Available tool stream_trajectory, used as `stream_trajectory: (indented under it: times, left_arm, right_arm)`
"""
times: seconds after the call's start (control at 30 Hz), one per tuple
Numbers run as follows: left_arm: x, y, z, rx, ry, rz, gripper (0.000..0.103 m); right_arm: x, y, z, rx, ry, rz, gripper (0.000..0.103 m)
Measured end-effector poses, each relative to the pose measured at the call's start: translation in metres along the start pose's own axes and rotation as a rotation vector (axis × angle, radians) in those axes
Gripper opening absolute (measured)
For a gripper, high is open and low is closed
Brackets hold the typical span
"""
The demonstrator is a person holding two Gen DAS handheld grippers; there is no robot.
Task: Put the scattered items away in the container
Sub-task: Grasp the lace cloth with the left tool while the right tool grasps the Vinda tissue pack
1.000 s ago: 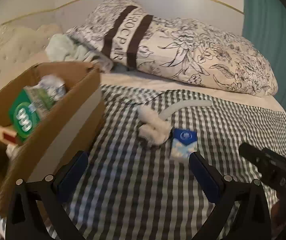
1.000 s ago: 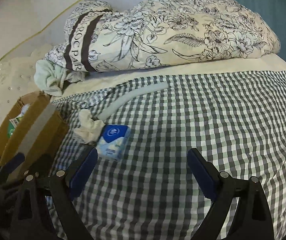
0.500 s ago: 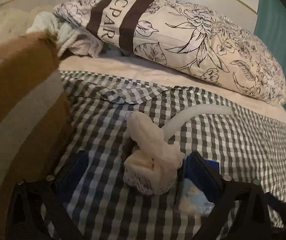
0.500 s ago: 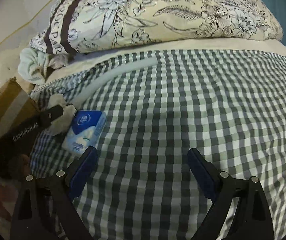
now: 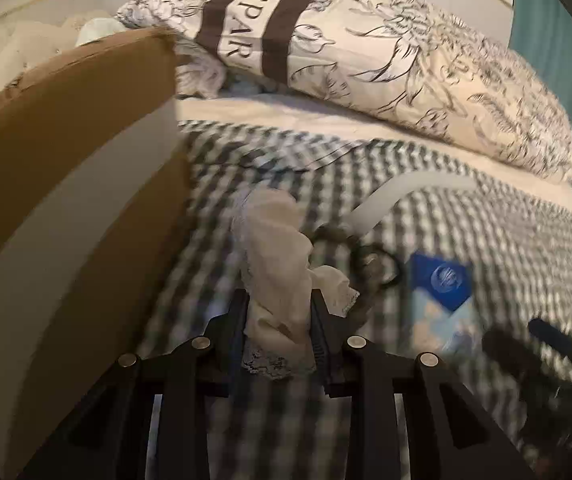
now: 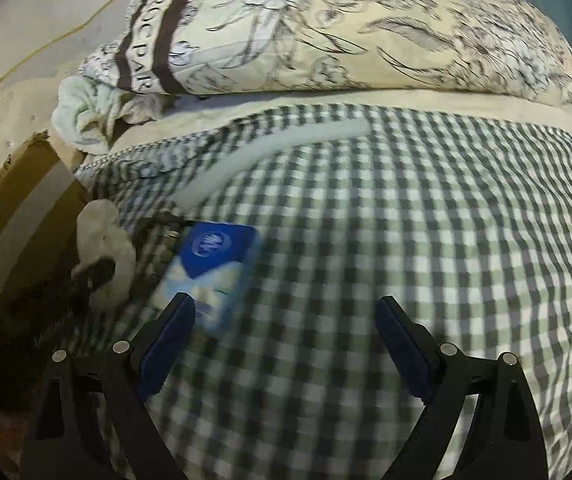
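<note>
My left gripper is shut on a cream lace-edged cloth, which hangs over the checked bedspread beside the brown cardboard box at my left. A dark hair tie lies just right of the cloth. A blue and white tissue pack lies further right. In the right wrist view my right gripper is open, its left finger at the near edge of the tissue pack. The cloth and box show at the left there.
A floral pillow lies across the back of the bed. A pale curved tube rests on the checked bedspread. A pale green towel is bunched behind the box. A teal curtain hangs at the right.
My left gripper has closed on the cream cloth and lifted it, uncovering the hair tie. My right gripper has moved closer to the tissue pack and stays open.
</note>
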State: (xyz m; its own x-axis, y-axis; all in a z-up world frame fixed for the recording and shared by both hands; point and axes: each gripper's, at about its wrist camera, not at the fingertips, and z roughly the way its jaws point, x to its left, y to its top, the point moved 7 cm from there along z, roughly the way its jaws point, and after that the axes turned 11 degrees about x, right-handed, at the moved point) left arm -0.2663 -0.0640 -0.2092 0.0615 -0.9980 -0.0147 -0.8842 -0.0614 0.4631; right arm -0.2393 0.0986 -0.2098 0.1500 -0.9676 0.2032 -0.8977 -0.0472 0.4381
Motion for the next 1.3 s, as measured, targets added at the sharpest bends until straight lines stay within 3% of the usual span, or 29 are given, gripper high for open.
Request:
stream_trajectory:
  times: [0.23, 0.33, 0.43, 0.47, 0.5, 0.67, 0.93, 1.3]
  left_arm:
    - [0.027, -0.017, -0.002, 0.018, 0.002, -0.051, 0.029]
    - [0.025, -0.021, -0.004, 0.006, 0.002, -0.035, 0.027]
    - [0.026, -0.022, -0.003, -0.001, -0.019, -0.036, 0.025]
    - [0.026, -0.022, -0.002, 0.000, -0.028, -0.039, 0.022]
    - [0.025, -0.022, -0.001, 0.003, -0.039, -0.043, 0.022]
    - [0.026, -0.024, -0.003, -0.013, -0.083, -0.055, 0.012]
    - [0.015, -0.034, -0.028, -0.048, -0.141, -0.037, 0.008]
    - [-0.006, -0.054, -0.094, -0.119, -0.130, 0.019, 0.007]
  right_arm:
    - [0.034, 0.011, 0.024, 0.018, 0.011, -0.016, 0.091]
    - [0.039, 0.013, 0.038, 0.040, -0.028, -0.014, 0.090]
    - [0.034, 0.011, 0.043, 0.042, -0.083, -0.015, 0.072]
    - [0.032, 0.011, 0.041, 0.038, -0.100, -0.019, 0.057]
    - [0.029, 0.010, 0.040, 0.040, -0.110, -0.020, 0.052]
    - [0.017, 0.005, 0.025, 0.048, -0.079, -0.005, 0.052]
    - [0.010, -0.017, -0.010, 0.037, -0.042, -0.004, 0.052]
    - [0.015, -0.031, -0.073, -0.037, 0.005, -0.034, 0.052]
